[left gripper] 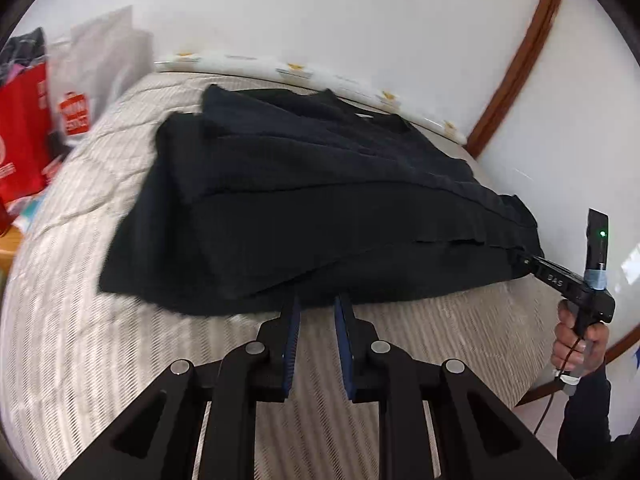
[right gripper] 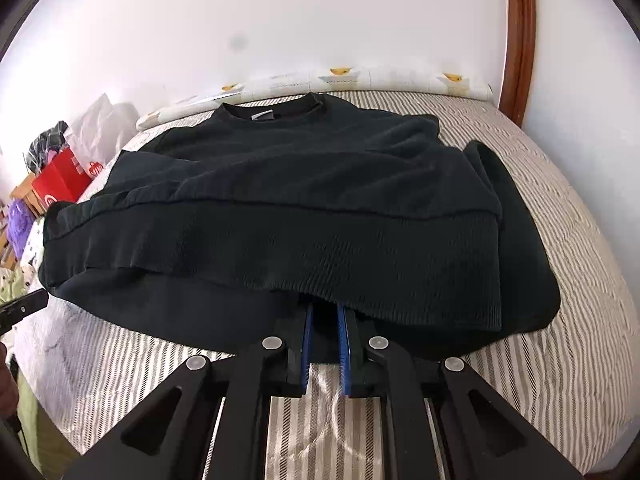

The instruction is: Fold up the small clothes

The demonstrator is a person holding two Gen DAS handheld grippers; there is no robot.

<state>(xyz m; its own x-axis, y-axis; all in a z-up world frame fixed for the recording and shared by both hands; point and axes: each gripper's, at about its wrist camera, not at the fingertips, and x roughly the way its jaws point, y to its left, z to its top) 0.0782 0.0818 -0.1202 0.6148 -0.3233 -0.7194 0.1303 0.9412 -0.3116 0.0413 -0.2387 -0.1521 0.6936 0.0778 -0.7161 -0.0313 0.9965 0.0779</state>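
Note:
A black knit sweater [left gripper: 304, 200] lies on a striped bed [left gripper: 80, 320]; in the right wrist view the sweater [right gripper: 304, 208] shows its collar at the far end and its ribbed hem lifted toward me. My left gripper [left gripper: 318, 304] is shut on the sweater's near hem edge, fingertips hidden under the cloth. My right gripper [right gripper: 325, 310] is shut on the hem too. The right gripper also shows in the left wrist view [left gripper: 528, 260], pinching the hem's right corner, held by a hand [left gripper: 580, 344].
A red bag [left gripper: 20, 136] and white bags [left gripper: 100, 72] stand at the bed's left. A white wall [left gripper: 360, 20] and a wooden door frame [left gripper: 520, 56] lie beyond. A patterned pillow edge [right gripper: 360, 78] runs along the bed's far side.

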